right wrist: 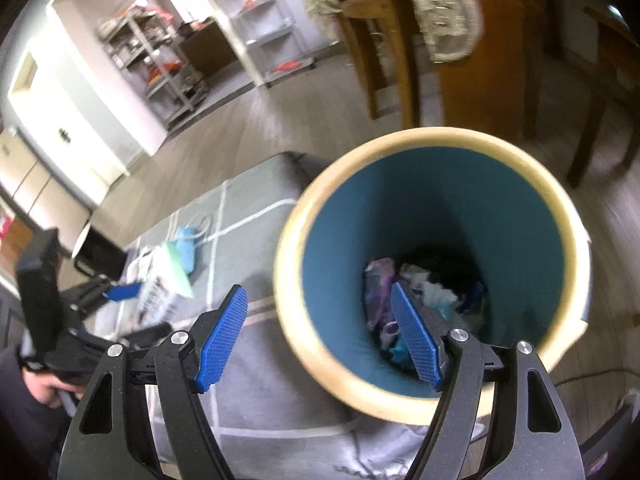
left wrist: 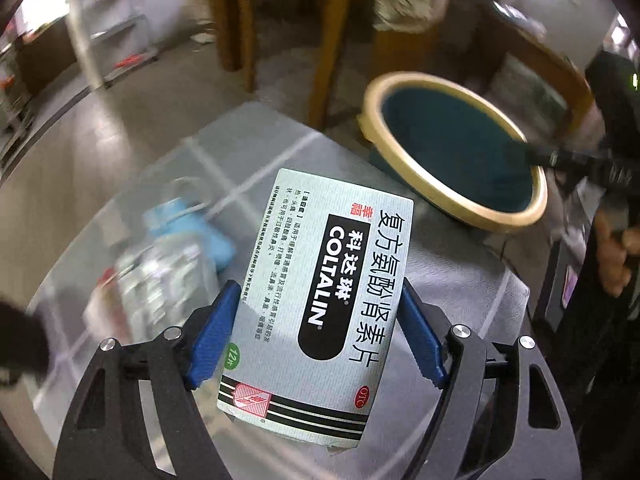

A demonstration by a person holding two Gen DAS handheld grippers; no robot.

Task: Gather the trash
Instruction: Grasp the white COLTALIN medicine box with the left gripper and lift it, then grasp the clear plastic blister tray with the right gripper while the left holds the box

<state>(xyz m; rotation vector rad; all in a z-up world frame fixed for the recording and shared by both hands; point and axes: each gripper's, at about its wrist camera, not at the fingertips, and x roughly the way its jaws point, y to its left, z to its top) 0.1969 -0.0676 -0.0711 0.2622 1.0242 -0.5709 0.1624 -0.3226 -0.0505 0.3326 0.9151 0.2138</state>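
A white medicine box [left wrist: 320,300] printed "COLTALIN" is held above the grey-clothed table [left wrist: 460,280], and my left gripper [left wrist: 319,282] is shut on it, a blue pad on each long edge. A teal bin with a cream rim [left wrist: 500,222] stands to the right beyond it. My right gripper [right wrist: 318,288] is open and straddles the bin's rim [right wrist: 288,280], one finger outside and one over the inside. Crumpled wrappers and bags [right wrist: 400,292] lie at the bin's bottom. A blue pad of the left gripper [right wrist: 120,292] shows at the left of the right wrist view.
More litter lies on the cloth: a blue item [left wrist: 192,232] and blurred packaging [left wrist: 160,280], shown again as blue and green packets [right wrist: 180,252]. Wooden chairs [left wrist: 288,20] stand past the table, shelves [right wrist: 160,52] against the far wall. A person's hand [left wrist: 616,256] is at the right edge.
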